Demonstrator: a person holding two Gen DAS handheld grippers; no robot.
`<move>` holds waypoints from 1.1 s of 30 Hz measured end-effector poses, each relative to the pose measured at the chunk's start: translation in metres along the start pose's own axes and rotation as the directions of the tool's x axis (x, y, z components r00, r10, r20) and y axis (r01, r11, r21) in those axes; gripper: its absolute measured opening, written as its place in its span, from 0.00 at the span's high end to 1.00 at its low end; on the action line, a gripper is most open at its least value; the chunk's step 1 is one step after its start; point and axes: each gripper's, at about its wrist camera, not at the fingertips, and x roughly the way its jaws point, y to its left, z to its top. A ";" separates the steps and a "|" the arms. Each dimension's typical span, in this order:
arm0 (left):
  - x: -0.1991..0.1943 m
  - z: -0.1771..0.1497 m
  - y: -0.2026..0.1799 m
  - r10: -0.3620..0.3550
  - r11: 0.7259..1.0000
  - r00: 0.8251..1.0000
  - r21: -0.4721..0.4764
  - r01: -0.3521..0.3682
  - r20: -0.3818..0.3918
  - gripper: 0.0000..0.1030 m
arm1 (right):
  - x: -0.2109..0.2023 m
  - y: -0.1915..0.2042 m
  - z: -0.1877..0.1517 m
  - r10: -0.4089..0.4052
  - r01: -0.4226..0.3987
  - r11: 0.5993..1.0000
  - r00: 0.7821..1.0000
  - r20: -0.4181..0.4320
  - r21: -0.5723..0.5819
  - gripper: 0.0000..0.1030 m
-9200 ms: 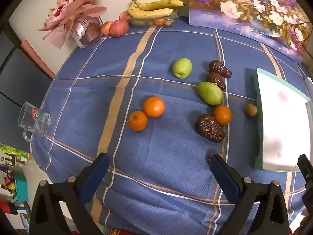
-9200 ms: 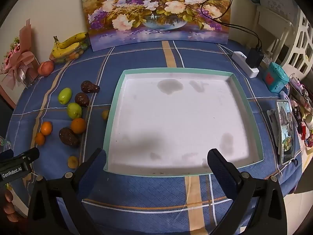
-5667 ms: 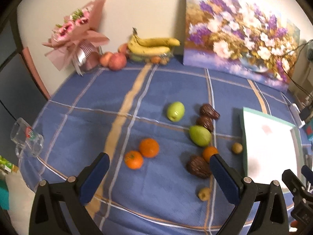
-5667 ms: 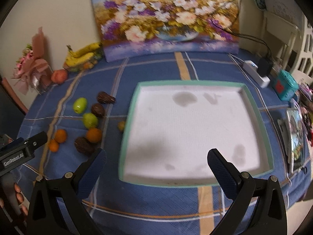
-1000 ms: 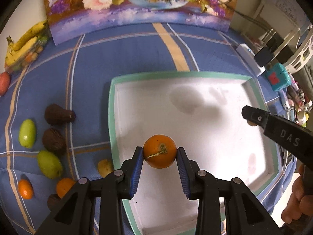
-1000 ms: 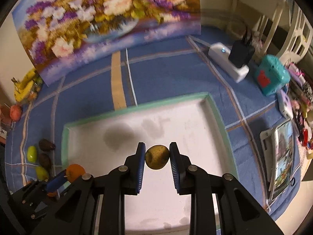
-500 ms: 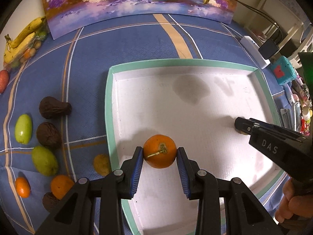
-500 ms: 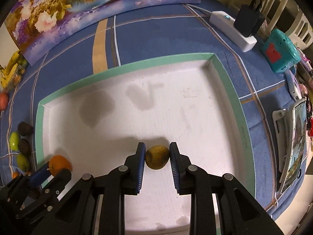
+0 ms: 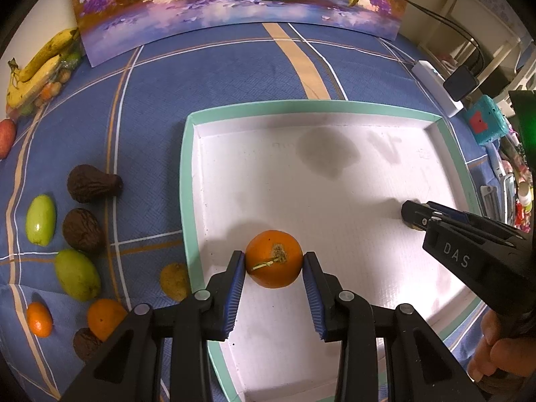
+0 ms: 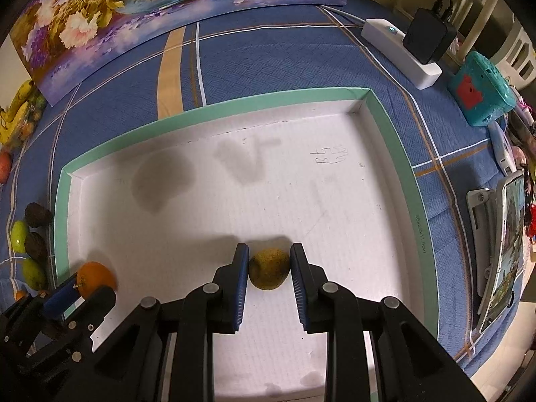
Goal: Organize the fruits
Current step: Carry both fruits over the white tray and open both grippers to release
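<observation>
Holding an orange between its pads, the left gripper hangs over the tray at lower centre. Clamped on a small yellow-brown fruit, the right gripper sits low over the tray floor. Round fruit released from any height may roll; other fruits wait on the blue tablecloth, left.
</observation>
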 end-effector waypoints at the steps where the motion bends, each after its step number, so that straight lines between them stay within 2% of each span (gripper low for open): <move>1: 0.000 0.000 0.000 -0.001 1.000 1.000 -0.002 0.001 -0.003 0.63 | 0.001 0.002 -0.001 -0.003 0.003 1.000 1.000 0.001 -0.001 0.74; 5: -0.005 0.002 0.001 -0.014 1.000 1.000 -0.010 0.014 0.004 0.62 | 0.000 0.003 -0.001 -0.001 0.001 1.000 1.000 -0.003 0.000 0.74; 7: -0.010 0.003 0.000 -0.023 1.000 1.000 -0.010 0.023 0.013 0.62 | -0.003 0.002 0.000 -0.004 0.004 1.000 1.000 -0.002 -0.006 0.68; 10: -0.020 0.004 0.000 -0.035 0.999 0.999 -0.007 0.035 0.031 0.62 | -0.009 0.002 0.001 -0.010 0.010 1.000 1.000 0.013 -0.009 0.67; 20: -0.054 0.008 0.009 -0.044 0.998 0.994 -0.034 0.048 0.103 0.62 | -0.051 -0.006 0.003 0.027 -0.028 1.000 0.993 0.115 0.007 0.67; 27: -0.059 0.009 0.020 -0.027 0.997 0.994 -0.074 0.035 0.108 0.61 | -0.073 -0.011 0.000 0.036 -0.039 0.999 0.986 0.165 0.015 0.67; 29: -0.057 0.009 0.024 0.003 0.996 0.995 -0.093 0.007 0.099 0.48 | -0.071 -0.009 0.001 0.037 -0.039 0.999 0.986 0.164 0.012 0.67; 30: -0.056 0.009 0.026 0.025 0.995 0.995 -0.104 -0.015 0.097 0.35 | -0.069 -0.008 0.001 0.038 -0.040 0.999 0.987 0.159 0.010 0.66; 33: -0.053 0.008 0.033 0.068 0.989 0.993 -0.134 -0.055 0.092 0.27 | -0.064 -0.007 0.001 0.036 -0.037 0.999 0.988 0.148 0.002 0.40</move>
